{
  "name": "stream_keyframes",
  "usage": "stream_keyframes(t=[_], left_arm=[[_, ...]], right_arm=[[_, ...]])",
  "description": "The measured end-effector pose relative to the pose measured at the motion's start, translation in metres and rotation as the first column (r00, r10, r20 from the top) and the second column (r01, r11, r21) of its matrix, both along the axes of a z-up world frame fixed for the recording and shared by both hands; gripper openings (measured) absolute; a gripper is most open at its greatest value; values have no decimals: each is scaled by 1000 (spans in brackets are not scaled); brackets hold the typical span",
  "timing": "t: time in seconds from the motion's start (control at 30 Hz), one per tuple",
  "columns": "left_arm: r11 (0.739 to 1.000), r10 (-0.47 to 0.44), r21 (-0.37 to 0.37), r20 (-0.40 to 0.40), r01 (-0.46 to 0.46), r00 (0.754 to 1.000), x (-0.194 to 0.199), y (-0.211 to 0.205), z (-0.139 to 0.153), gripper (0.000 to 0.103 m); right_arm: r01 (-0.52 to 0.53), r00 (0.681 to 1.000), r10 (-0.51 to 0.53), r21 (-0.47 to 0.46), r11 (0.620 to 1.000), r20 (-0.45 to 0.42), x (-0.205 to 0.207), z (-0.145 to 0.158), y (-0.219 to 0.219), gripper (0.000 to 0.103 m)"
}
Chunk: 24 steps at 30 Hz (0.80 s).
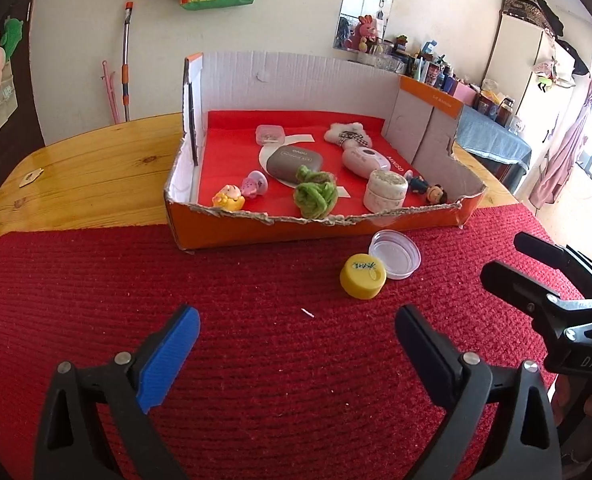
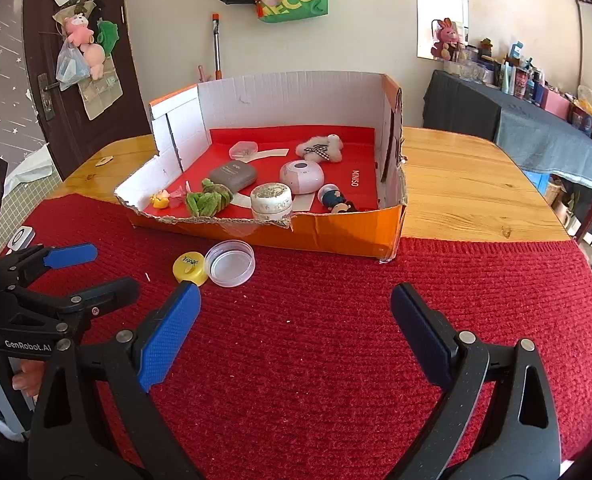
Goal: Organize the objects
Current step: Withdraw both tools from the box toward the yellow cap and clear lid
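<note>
Left gripper (image 1: 296,344) and right gripper (image 2: 296,328) both hover over the red mat (image 1: 256,360) with jaws spread wide and nothing between them. Ahead, just outside the front wall of the orange box (image 1: 316,228), a yellow cap (image 1: 363,276) rests touching a clear round lid (image 1: 395,254). Both look light, rigid and smooth, so probably slippery; a pinch across opposite rims seems safest. Handwriting on the cap is illegible, and whether the cream jar (image 1: 386,190) inside the box lacks this lid cannot be determined.
</note>
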<state>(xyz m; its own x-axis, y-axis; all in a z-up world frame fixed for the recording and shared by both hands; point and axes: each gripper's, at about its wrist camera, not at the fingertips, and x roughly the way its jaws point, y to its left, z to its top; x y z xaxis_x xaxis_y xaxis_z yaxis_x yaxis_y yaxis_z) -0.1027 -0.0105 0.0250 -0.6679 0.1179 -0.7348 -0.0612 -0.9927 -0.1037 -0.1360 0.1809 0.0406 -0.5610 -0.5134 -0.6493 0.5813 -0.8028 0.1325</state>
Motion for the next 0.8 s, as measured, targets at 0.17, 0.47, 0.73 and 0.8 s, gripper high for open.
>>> stream_keyframes(t=[0.17,0.47,0.73,0.8], left_arm=[[1000,-20,-9,33,20,999,-11,4,-6,100],[993,-111,-21,74,112,991,-32,16,-11,99],[983,-179,-31,68,182,981,-38,27,-10,81],[980,-194,-31,66,197,979,-40,29,-9,78]], right_arm=[[6,1000,-6,-3,1000,11,-6,-2,2,97],[12,999,-11,-20,1000,41,-21,-4,10,97],[4,999,-3,-20,1000,52,-29,-8,11,97],[1,999,0,-20,1000,53,-30,-8,11,97]])
